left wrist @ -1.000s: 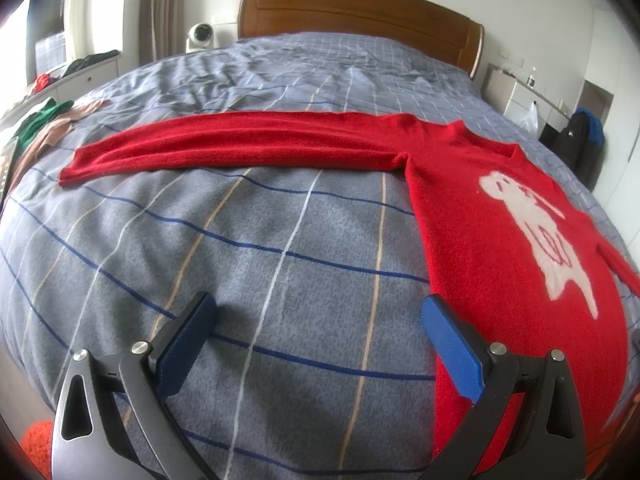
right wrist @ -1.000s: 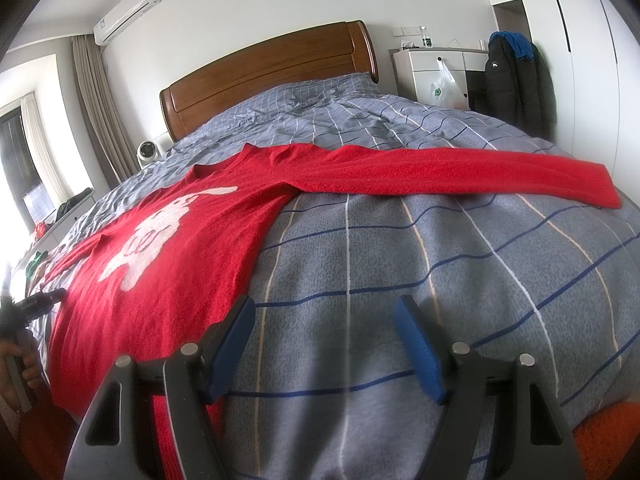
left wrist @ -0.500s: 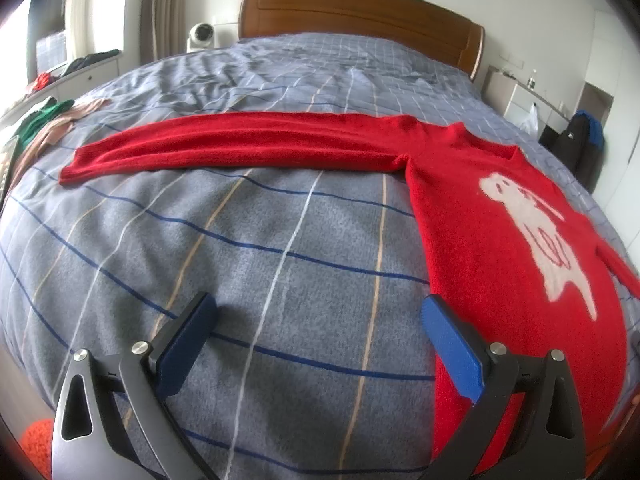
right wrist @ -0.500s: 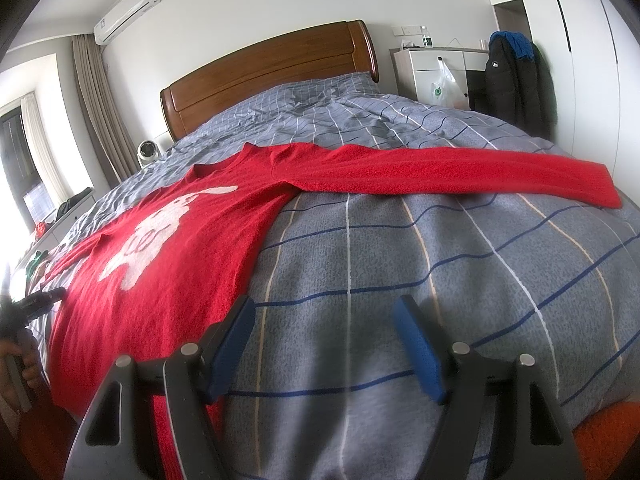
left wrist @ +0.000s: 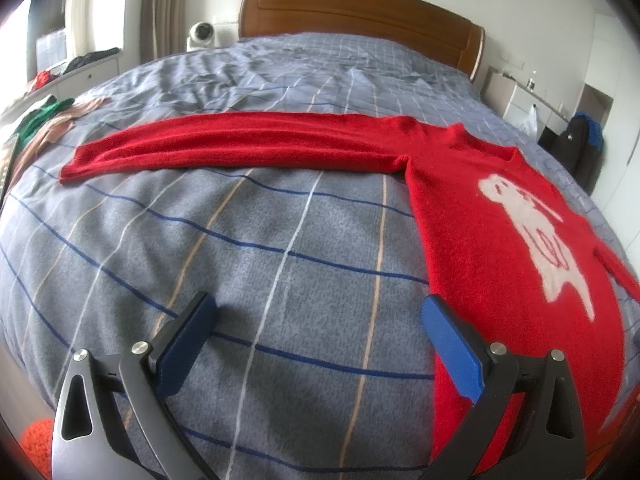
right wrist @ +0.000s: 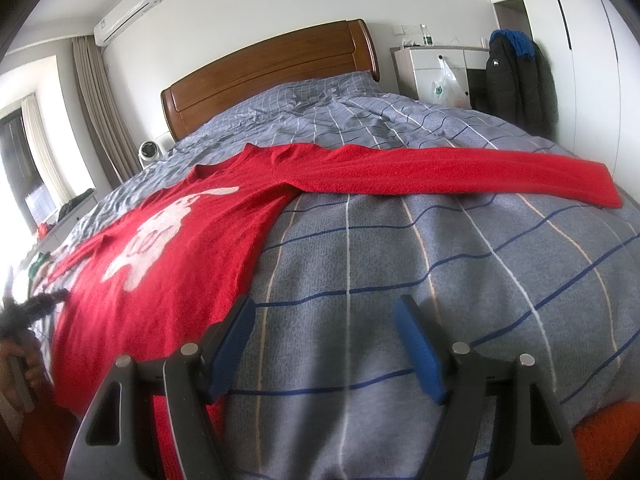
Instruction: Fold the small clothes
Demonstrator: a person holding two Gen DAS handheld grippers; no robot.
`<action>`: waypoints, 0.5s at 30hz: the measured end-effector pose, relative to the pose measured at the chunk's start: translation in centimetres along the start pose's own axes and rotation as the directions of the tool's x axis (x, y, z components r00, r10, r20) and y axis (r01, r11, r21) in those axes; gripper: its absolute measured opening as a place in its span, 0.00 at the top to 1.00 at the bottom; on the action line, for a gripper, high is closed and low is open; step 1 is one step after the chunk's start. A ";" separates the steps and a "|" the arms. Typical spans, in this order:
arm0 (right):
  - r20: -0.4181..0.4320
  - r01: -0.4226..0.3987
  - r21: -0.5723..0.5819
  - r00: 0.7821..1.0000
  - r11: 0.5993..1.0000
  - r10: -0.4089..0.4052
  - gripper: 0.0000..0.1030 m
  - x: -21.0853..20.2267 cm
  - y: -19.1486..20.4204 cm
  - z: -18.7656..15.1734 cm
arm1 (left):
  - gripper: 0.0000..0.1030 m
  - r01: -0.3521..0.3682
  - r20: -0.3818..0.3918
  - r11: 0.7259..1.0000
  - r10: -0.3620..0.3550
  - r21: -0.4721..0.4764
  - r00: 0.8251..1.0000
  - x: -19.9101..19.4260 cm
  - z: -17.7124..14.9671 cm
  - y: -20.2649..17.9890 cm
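A red sweater [left wrist: 492, 240] with a white animal figure lies flat on the grey checked bedcover [left wrist: 248, 240], both sleeves stretched out sideways. In the left wrist view one sleeve [left wrist: 240, 144] runs to the left. My left gripper [left wrist: 320, 312] hovers open over the bedcover, its right finger over the sweater's side edge, nothing between the blue pads. In the right wrist view the sweater [right wrist: 172, 248] fills the left half and the other sleeve [right wrist: 460, 178] reaches right. My right gripper [right wrist: 326, 316] is open above the bedcover beside the sweater's edge, holding nothing.
A wooden headboard [left wrist: 360, 16] stands at the far end of the bed. Loose clothes [left wrist: 44, 120] lie at the bed's left edge. A white cabinet [right wrist: 436, 68] and a hanging dark jacket [right wrist: 516, 76] stand right of the bed. A hand [right wrist: 20, 364] shows at the right wrist view's left edge.
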State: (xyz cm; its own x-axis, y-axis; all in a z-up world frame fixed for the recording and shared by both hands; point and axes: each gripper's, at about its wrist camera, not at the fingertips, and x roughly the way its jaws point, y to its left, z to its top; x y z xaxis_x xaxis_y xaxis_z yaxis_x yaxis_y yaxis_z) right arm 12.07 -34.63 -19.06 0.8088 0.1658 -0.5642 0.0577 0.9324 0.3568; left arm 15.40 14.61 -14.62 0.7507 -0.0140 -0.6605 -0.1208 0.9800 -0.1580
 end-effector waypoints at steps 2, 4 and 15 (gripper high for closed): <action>0.007 -0.016 0.033 1.000 0.999 0.016 0.30 -0.6 -0.9 1.1 | 0.01 0.009 -0.001 1.000 -0.009 -0.006 1.000 -0.1 0.0 0.2; 0.013 -0.011 0.062 1.000 0.998 0.010 0.30 -1.2 -2.5 3.2 | 0.01 0.014 -0.002 1.000 -0.014 -0.012 1.000 -0.1 0.0 0.3; 0.035 -0.139 0.642 0.988 0.754 0.152 0.30 -1.3 -15.4 8.1 | 0.01 0.000 -0.004 1.000 0.000 -0.014 1.000 -0.1 0.0 -0.1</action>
State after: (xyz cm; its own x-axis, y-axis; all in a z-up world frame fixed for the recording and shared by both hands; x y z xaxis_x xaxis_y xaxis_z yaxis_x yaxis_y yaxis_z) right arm 14.92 -51.81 -17.78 0.8280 0.2943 -0.4772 0.3074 0.4735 0.8254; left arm 15.34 14.53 -14.54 0.7482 -0.0145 -0.6633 -0.1299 0.9772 -0.1679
